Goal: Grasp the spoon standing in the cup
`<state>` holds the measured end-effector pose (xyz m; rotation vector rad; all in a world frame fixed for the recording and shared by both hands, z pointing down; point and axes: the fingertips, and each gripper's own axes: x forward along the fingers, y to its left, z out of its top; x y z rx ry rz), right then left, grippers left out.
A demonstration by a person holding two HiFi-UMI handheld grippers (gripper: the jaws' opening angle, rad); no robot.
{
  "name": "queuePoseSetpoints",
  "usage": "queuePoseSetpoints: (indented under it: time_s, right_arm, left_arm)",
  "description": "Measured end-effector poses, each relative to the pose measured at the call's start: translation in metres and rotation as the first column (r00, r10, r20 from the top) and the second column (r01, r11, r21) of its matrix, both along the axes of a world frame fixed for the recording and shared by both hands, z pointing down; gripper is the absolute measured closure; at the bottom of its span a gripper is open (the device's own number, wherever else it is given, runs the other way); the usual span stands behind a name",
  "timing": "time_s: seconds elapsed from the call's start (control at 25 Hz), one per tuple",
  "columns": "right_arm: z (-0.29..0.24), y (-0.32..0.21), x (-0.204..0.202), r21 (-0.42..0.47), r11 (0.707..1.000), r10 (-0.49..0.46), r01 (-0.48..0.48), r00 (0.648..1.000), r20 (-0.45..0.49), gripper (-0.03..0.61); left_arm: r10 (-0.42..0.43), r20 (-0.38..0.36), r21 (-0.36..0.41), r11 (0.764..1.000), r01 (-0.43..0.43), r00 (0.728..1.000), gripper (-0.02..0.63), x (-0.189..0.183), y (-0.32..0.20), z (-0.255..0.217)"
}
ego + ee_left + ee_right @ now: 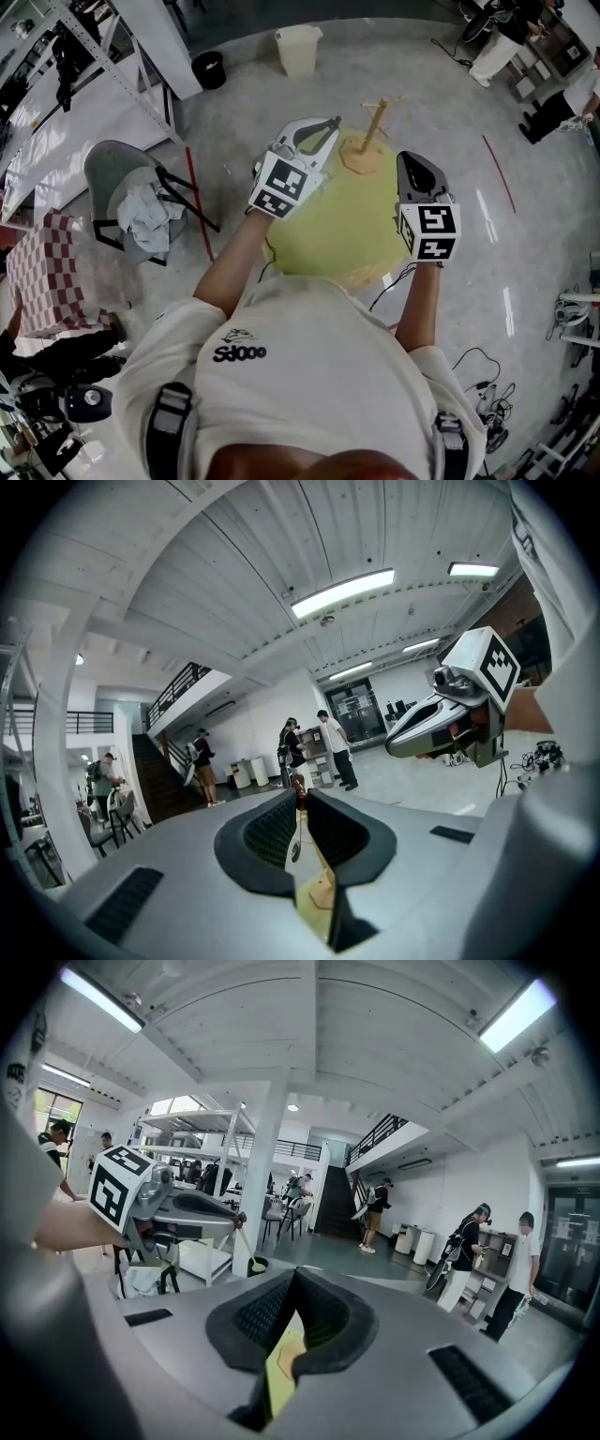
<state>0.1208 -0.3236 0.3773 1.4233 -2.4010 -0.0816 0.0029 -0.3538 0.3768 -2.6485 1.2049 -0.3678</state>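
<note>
The round yellow-green table (347, 225) fills the middle of the head view, with a wooden peg stand (373, 127) on a flat base at its far edge. Both grippers hang above it. The left gripper (328, 127) points toward the stand, and the right gripper (412, 159) is level with it, well apart on the other side. The right gripper's jaws meet at their tips with nothing between them. The left gripper's jaws are clamped on the spoon (294, 850), pinching it near the dark top of the handle. The thin shaft and small bowl dangle below the pads, which the right gripper view also shows from the side (246, 1246). No view shows a cup, so the spoon appears to be out of it already and up in the air over the table. The grasp looks made, but it is a narrow pinch high on a slim handle, so the spoon could swing or twist. To hold it well, the person would want steady pressure, slow level movement, and the hanging bowl kept clear of the stand's pegs.
</note>
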Motion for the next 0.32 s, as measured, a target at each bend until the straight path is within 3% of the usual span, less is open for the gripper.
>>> queuePoseSetpoints:
  time_s: [0.32]
  right_arm:
    - [0.0048,0.001,-0.0037,-0.003,1.0,-0.006,0.006,1.0,0.003,0.563]
  left_arm:
    - [0.004,-0.004,-0.002,1.0,-0.004,1.0,0.557,-0.0022,0.0019,0.004]
